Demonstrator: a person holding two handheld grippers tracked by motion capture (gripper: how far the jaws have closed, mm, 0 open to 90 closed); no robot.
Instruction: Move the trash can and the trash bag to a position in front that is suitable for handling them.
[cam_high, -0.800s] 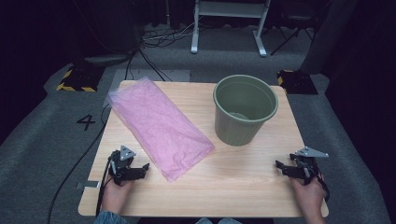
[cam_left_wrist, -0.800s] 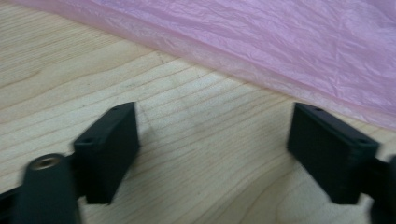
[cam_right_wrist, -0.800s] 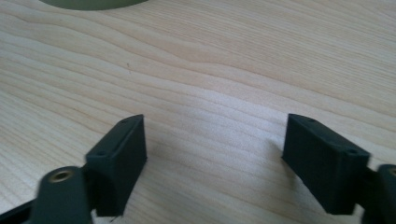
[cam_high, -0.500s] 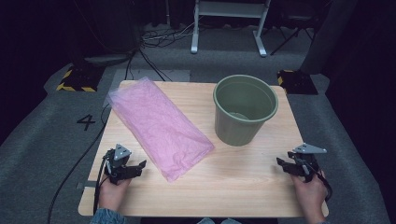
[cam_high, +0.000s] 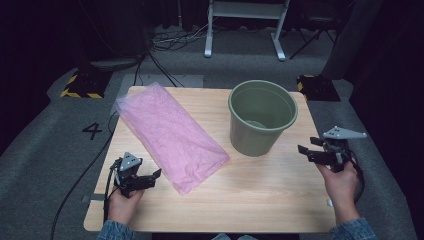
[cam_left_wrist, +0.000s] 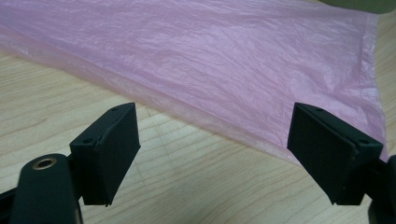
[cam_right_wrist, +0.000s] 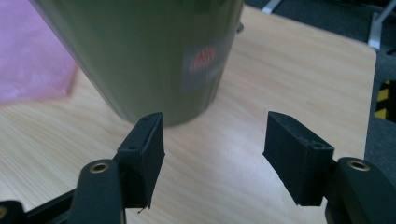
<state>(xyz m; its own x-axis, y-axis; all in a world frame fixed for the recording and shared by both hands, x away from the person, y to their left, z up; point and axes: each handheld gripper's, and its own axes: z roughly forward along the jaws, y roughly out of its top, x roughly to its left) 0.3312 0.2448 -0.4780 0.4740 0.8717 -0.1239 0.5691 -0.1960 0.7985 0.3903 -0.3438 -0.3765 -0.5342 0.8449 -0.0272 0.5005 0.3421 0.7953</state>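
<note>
crinkled pink plastic bag (cam_high: 171, 136) lying flat, slantwise, green bucket (cam_high: 262, 117) upright just beside it

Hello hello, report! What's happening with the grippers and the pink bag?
Left gripper open, at bag edge. Right gripper open, facing bucket. Nothing blocking.

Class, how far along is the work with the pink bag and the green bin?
Nothing done: the pink plastic bag lies flat on the wooden table, the green plastic bin unlined. Left gripper nears the bag, open; right gripper open, empty. Left: everything.
</note>
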